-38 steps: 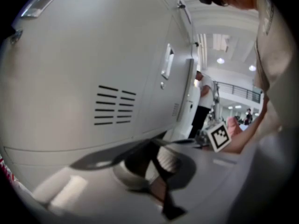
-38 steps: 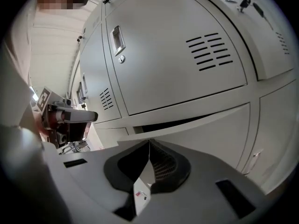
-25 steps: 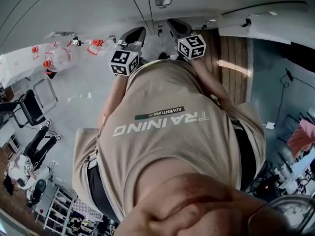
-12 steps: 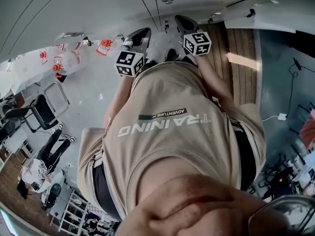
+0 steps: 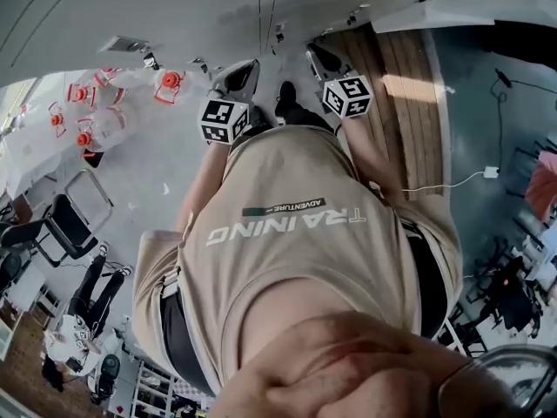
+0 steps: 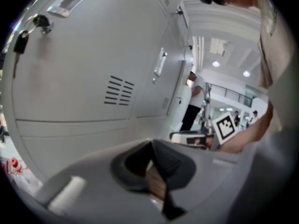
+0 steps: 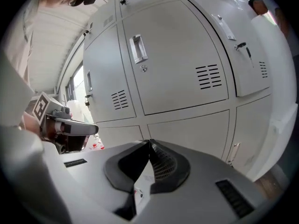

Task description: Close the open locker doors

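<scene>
A row of grey lockers [image 7: 177,64] stands close in front of me. In the right gripper view their doors sit flush, each with a handle [image 7: 137,48] and vent slots [image 7: 208,76]. In the left gripper view a locker door [image 6: 93,69] with a key [image 6: 21,38] in its lock also lies flush. At the top right of the head view a white panel [image 5: 452,7], apparently an open door, juts out from the row. My left gripper [image 5: 246,66] and right gripper [image 5: 315,52] are held side by side at chest height, short of the lockers. Both are shut and hold nothing.
A wooden floor strip [image 5: 409,85] runs under the right gripper, with a white cable [image 5: 452,179] beyond it. Orange-and-white barriers [image 5: 96,103] and a black chair [image 5: 52,225] stand at the left. A person [image 6: 192,101] stands far along the locker row.
The head view has drifted: the lockers and white panel slid toward the top edge, and more floor shows at the left. Both grippers stay shut, side by side, slightly lower in the view.
</scene>
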